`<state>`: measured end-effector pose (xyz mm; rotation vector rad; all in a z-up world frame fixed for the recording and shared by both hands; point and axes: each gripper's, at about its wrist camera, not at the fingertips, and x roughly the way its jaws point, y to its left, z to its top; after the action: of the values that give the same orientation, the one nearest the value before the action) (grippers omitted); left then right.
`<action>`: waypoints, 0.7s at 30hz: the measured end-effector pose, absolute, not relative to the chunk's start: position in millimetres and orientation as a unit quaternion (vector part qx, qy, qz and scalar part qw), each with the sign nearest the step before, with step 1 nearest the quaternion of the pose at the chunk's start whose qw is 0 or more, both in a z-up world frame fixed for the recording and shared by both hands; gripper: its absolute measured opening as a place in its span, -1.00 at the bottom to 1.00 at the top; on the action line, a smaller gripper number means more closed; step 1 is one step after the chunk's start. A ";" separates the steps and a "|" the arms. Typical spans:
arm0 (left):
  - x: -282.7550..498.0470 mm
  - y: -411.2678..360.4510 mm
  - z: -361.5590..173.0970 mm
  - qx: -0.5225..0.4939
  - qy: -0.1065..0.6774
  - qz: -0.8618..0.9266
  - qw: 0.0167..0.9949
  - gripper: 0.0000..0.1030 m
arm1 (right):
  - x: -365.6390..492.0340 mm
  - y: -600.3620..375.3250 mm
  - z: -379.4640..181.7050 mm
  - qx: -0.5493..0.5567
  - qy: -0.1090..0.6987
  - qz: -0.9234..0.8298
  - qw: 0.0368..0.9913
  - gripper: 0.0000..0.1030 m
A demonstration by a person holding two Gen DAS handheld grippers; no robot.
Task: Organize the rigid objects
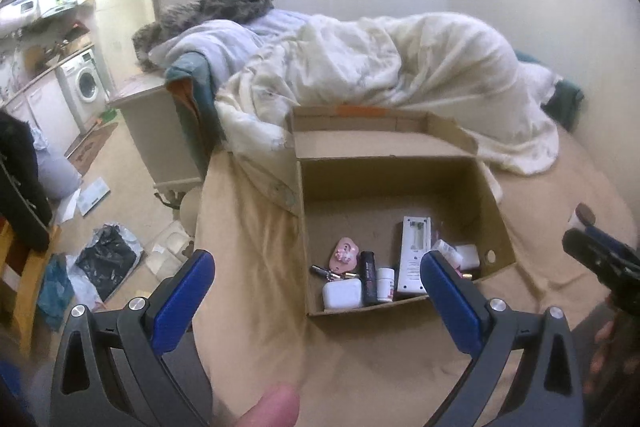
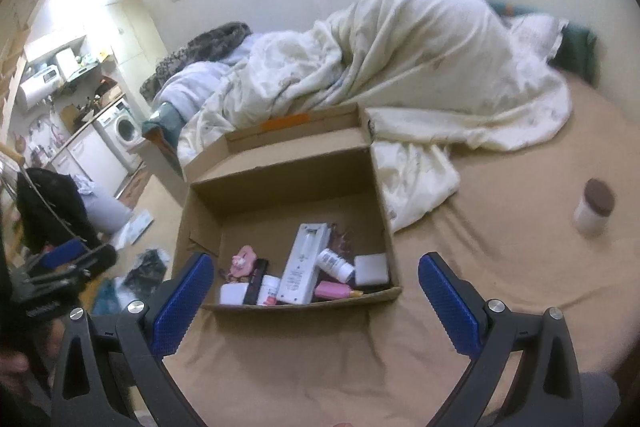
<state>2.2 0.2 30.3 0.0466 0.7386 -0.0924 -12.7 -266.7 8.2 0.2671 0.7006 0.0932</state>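
Note:
An open cardboard box point(image 1: 496, 223) point(image 2: 200, 215) sits on the tan bed sheet. At its near end lie several small items: a long white device point(image 1: 414, 255) point(image 2: 305, 269), a white case point(image 1: 342, 295), a black tube point(image 1: 369, 277), a pink charm point(image 1: 344, 253) point(image 2: 244, 259), a small white bottle point(image 2: 335, 264) and a pink item point(image 2: 332, 291). My left gripper point(image 1: 316, 261) hovers open above the box's near edge, with nothing between its jaws. My right gripper point(image 2: 316, 265) is also wide open and empty over the box's near side. A white jar with a brown lid point(image 2: 594, 207) stands alone on the sheet, right of the box.
A rumpled white duvet point(image 1: 380, 63) point(image 2: 400, 67) lies behind the box. The bed's left edge drops to a floor littered with bags and papers point(image 1: 104, 255). A cabinet point(image 1: 160, 131) stands beside the bed, a washing machine point(image 1: 86, 85) farther back. A thumb point(image 1: 272, 407) shows at the bottom.

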 end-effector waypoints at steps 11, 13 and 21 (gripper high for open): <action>-8.6 -3.7 2.1 0.023 0.360 -0.027 0.932 0.99 | -25.3 -255.9 -4.9 0.089 0.317 0.019 0.944 1.00; -8.6 -7.7 0.6 0.035 0.357 -0.022 0.933 0.99 | -23.4 -257.1 -7.4 0.093 0.322 0.017 0.942 1.00; -8.1 -8.6 -2.4 0.028 0.361 -0.032 0.931 0.99 | -25.4 -260.4 -7.9 0.100 0.319 0.010 0.943 1.00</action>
<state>-8.1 -8.6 -2.4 0.0578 0.7397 -0.0658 -25.4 -260.4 -7.9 0.2030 0.6495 0.0197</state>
